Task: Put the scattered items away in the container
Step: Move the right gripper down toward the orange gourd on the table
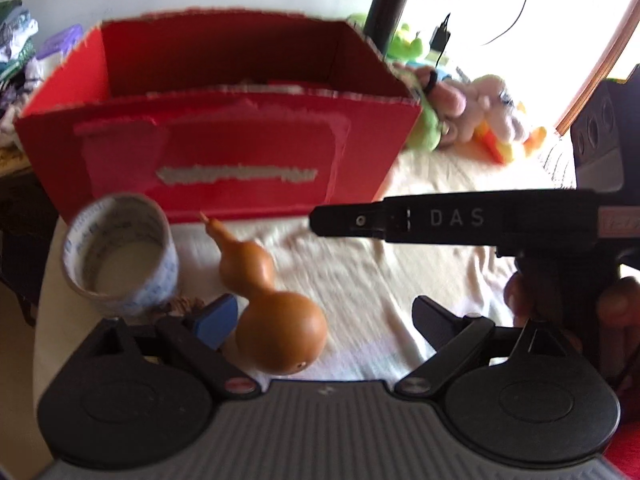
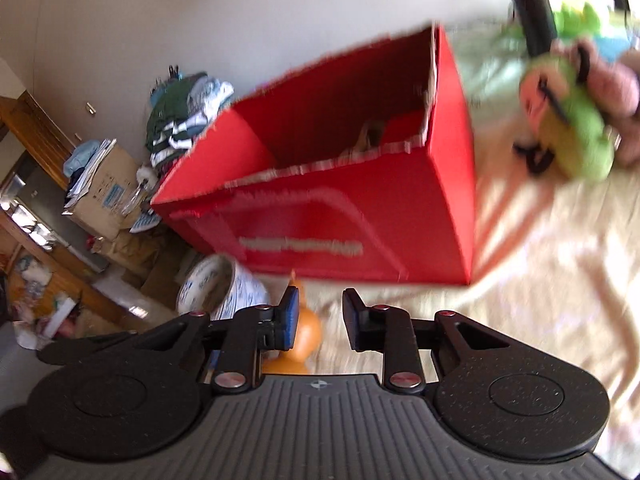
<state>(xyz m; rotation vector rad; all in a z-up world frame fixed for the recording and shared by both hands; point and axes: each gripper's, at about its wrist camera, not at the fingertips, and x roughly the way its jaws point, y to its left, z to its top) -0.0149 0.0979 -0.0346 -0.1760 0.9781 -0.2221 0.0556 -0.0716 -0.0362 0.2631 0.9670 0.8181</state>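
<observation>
A red cardboard box (image 1: 248, 160) (image 2: 340, 236) stands open-topped on the cream cloth, with something lying inside it (image 2: 372, 136). In front of it lie an orange-brown gourd (image 1: 276, 320) (image 2: 308, 336) and a roll of tape (image 1: 120, 256) (image 2: 224, 292). My left gripper (image 1: 326, 320) is open wide, low over the cloth. The gourd's fat end lies between its fingers, close to the blue left pad (image 1: 216, 318). My right gripper (image 2: 320, 316) (image 1: 320, 220) hovers above the gourd with a narrow gap between its jaws and nothing in them.
Plush toys (image 1: 460, 112) (image 2: 576, 128) lie right of the box, beside a black cylinder (image 1: 390, 4). A small brown thing (image 1: 180, 304) sits by the tape roll. The table's edge runs just left of the tape; beyond it are cartons (image 2: 104, 200) and piled clothes (image 2: 180, 120).
</observation>
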